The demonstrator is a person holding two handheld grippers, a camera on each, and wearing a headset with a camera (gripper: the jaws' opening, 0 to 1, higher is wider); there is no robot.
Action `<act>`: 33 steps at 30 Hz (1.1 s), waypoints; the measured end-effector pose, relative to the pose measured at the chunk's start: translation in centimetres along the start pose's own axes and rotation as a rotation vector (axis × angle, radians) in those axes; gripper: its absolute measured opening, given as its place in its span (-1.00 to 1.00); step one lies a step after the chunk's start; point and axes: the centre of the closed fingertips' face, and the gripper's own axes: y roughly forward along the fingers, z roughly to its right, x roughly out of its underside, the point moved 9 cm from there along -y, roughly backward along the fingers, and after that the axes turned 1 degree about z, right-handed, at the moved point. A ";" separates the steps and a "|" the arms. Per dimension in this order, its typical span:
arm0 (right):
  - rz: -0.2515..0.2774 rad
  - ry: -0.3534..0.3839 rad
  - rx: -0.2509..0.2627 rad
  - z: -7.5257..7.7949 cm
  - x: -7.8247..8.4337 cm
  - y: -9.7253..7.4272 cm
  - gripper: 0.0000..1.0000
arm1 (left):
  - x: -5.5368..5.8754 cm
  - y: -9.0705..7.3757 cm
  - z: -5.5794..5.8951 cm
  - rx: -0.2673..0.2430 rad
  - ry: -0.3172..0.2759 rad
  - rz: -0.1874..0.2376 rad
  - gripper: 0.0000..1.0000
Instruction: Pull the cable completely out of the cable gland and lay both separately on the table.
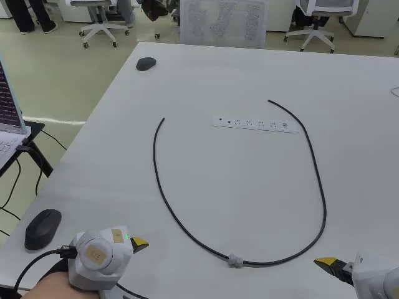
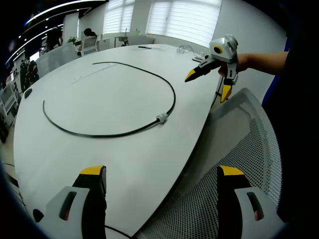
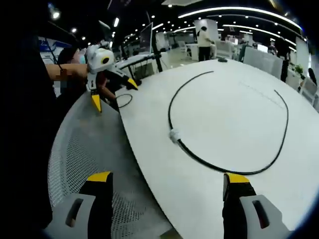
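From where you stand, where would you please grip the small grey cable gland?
Probably across the small grey cable gland's body, from the white table's near edge: it lies flat and the thin black cable exits both ends, leaving only its sides free.

Nothing can be read: the marks on the white power strip (image 1: 254, 123) and the lines on the laptop screen (image 1: 6, 99) at the left are too small.

The right gripper (image 3: 168, 178), jaws spread wide, faces a black cable (image 3: 169, 113) looped on the white table (image 3: 224, 114), its pale gland (image 3: 174, 134) straight ahead between the jaws.
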 end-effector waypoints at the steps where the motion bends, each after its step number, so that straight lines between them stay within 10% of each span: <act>1: -0.001 0.000 0.000 0.0 0.0 0.0 0.79 | 0.1 0.0 0.0 0.000 -0.001 -0.002 0.81; 33: -0.109 -0.134 -0.053 1.2 -2.7 4.7 0.41 | 1.1 0.6 -0.2 0.000 -0.027 -0.024 0.79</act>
